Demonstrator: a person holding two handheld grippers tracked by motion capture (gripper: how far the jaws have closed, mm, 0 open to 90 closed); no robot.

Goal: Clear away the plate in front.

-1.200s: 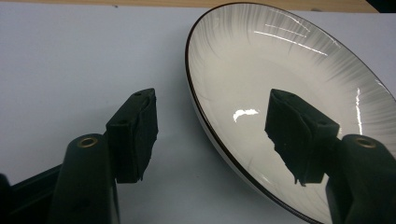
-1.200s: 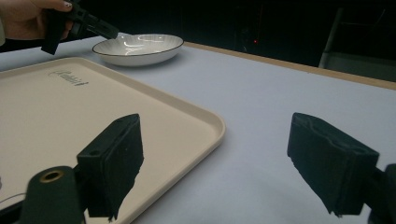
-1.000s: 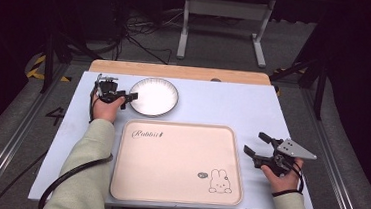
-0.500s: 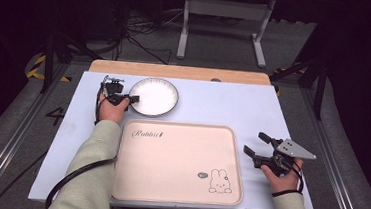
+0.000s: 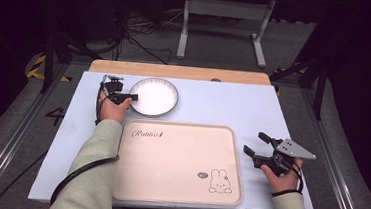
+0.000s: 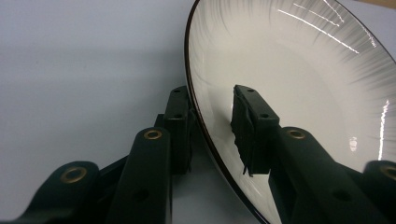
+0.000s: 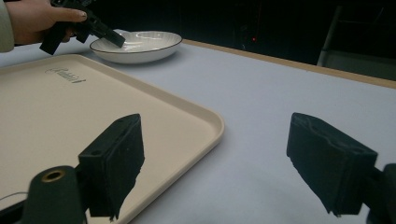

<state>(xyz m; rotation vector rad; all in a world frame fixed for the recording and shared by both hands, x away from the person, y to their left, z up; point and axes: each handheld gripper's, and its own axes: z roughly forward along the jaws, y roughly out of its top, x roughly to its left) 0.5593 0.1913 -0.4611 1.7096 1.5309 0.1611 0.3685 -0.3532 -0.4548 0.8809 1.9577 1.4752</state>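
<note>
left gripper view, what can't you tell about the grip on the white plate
- White round plate with dark rim: far rim cut off by the frame's edges in the left gripper view.
- Left gripper: jaws straddle the rim; pad contact unclear there.
- High view: left gripper too small to judge.

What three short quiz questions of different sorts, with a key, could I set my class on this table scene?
1. True or false: the plate stands on the tray.
2. Multiple choice: the rim of the plate runs between the jaws of which hand-held gripper? A the left hand-held gripper; B the right hand-held gripper; C neither.
3. Short answer: what is drawn in the tray's near right corner?

Key
1. False: the plate stands on the table, beyond the tray.
2. A: one jaw is outside the rim and one over the inside, and they have just been closing; whether the pads press it yet cannot be told. The right one is open beside the tray.
3. A rabbit.
</note>
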